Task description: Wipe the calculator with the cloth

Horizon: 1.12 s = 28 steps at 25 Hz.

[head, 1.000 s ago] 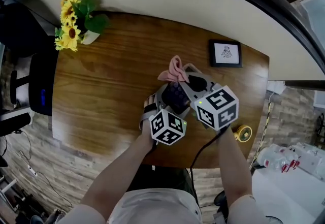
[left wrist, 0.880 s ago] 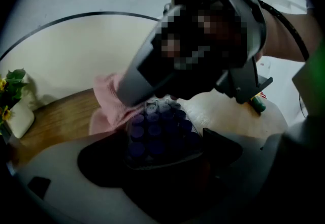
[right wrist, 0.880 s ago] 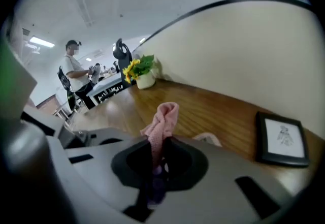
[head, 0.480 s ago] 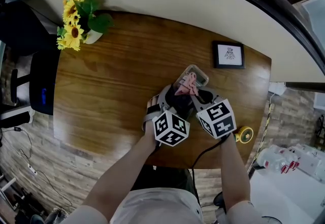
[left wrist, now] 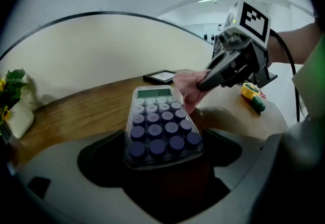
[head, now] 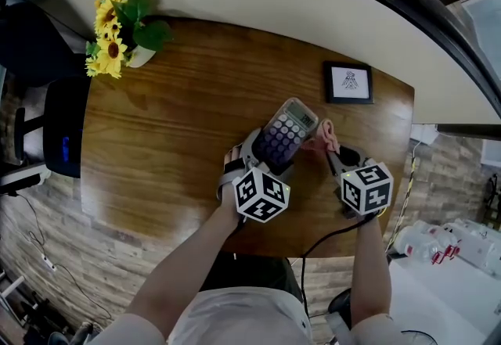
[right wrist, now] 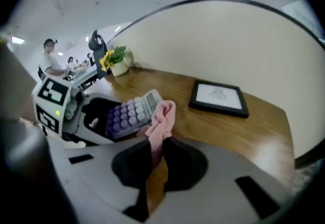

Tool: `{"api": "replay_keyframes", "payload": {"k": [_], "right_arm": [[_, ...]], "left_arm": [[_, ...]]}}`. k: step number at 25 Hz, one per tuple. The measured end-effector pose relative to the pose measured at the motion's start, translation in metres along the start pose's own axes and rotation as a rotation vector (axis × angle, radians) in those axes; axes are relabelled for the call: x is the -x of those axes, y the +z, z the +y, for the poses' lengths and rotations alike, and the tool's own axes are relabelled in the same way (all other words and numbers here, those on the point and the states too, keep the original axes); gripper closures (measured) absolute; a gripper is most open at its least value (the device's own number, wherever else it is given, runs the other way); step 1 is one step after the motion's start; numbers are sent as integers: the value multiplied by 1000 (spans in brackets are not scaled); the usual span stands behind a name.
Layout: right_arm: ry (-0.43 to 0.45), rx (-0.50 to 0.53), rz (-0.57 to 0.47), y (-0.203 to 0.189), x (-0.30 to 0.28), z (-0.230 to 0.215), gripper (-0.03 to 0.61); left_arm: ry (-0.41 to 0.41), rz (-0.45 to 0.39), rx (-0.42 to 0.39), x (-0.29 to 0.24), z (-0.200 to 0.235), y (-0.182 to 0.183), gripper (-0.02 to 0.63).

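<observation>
At worktop (head: 172, 140) centre, calculator (head: 287, 132); cloth (head: 326, 134) just beside its right edge; picture frame (head: 348, 82) behind, rightward; flowers (head: 113, 32) at back-left corner.

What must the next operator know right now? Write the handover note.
Left gripper: shut on the lower end of the calculator, keys facing up, over the wooden table.
Right gripper: shut on the pink cloth, whose free end is at the calculator's right edge near the display.
Done: both things are gripped; how much has been wiped can't be told.
Left: sweep the cloth across the keys and display, then probably set both down.
</observation>
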State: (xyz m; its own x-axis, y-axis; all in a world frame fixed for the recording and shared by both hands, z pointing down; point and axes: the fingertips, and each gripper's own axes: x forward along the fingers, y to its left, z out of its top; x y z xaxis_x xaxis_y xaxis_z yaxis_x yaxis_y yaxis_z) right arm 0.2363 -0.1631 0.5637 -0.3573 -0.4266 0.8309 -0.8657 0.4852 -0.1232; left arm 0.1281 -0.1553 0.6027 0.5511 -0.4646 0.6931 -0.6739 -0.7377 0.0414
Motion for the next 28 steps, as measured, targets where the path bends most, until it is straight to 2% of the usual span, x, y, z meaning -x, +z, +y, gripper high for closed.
{"api": "replay_keyframes", "payload": {"k": [2,5,8,12,17,24,28], "right_arm": [[18,-19,-119,33,12,6,552],[97,-10,-277,84,18,32,552],[184,26,-324,111,6,62,552],[239,83,-238,98,-27,91,552],[327,50,-129,58,-50,114,552],[392,234,0,29,-45,125,552],[403,290,85,14,-35,111,554]], "left_arm": [[0,0,0,0,0,0,133],[1,-1,1,0,0,0,133],[1,-2,1,-1,0,0,133],[2,-2,0,0,1,0,133],[1,-3,0,0,0,0,133],[0,-3,-1,-1,0,0,133],[-1,-1,0,0,1,-1,133]]}}
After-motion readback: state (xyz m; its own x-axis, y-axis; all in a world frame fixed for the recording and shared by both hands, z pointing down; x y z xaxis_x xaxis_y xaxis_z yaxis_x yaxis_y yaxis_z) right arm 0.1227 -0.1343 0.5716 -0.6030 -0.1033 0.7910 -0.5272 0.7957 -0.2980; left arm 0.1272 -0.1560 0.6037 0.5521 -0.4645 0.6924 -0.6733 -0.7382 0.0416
